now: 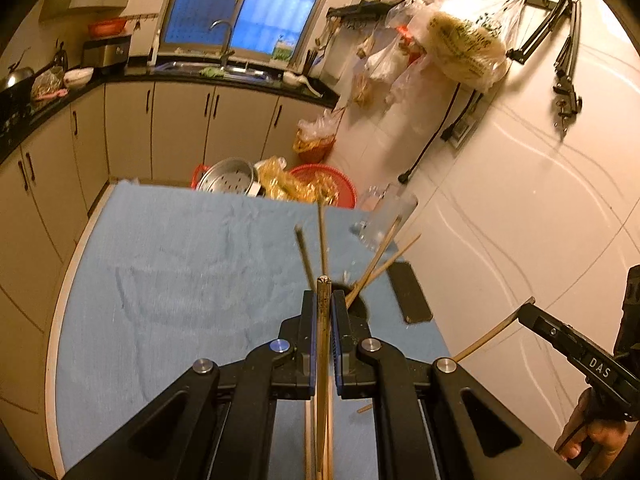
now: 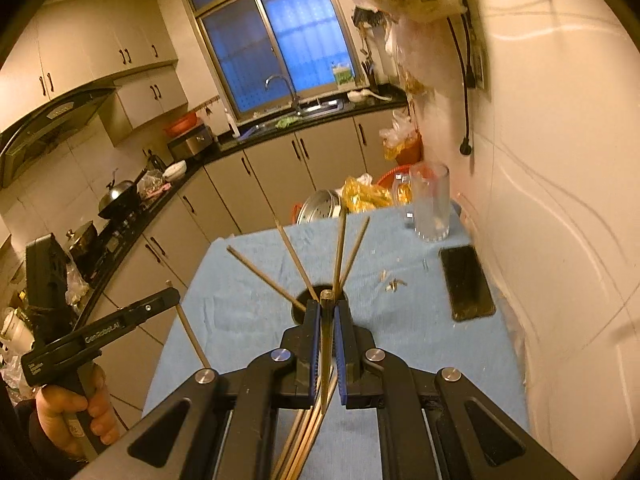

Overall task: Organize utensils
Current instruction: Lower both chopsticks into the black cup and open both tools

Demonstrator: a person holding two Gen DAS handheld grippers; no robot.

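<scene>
My left gripper (image 1: 323, 300) is shut on a bundle of wooden chopsticks (image 1: 322, 360) that run back under it. My right gripper (image 2: 327, 312) is likewise shut on chopsticks (image 2: 326, 344). Both hover above a dark round holder (image 2: 316, 300) on the blue cloth; it also shows in the left wrist view (image 1: 358, 304). Several chopsticks (image 2: 340, 248) stand fanned out in the holder, also seen in the left wrist view (image 1: 374, 264). The right gripper shows at the right edge of the left wrist view (image 1: 528, 312), holding a chopstick (image 1: 488, 336). The left gripper shows at the left of the right wrist view (image 2: 172, 296).
The table (image 1: 180, 260) has a blue cloth. A black phone (image 2: 466, 282) lies by the right wall, a clear glass (image 2: 432, 208) behind it, small scraps (image 2: 394, 282) between. Past the far edge are a metal steamer lid (image 1: 230, 178), yellow bags and a red basket (image 1: 344, 188).
</scene>
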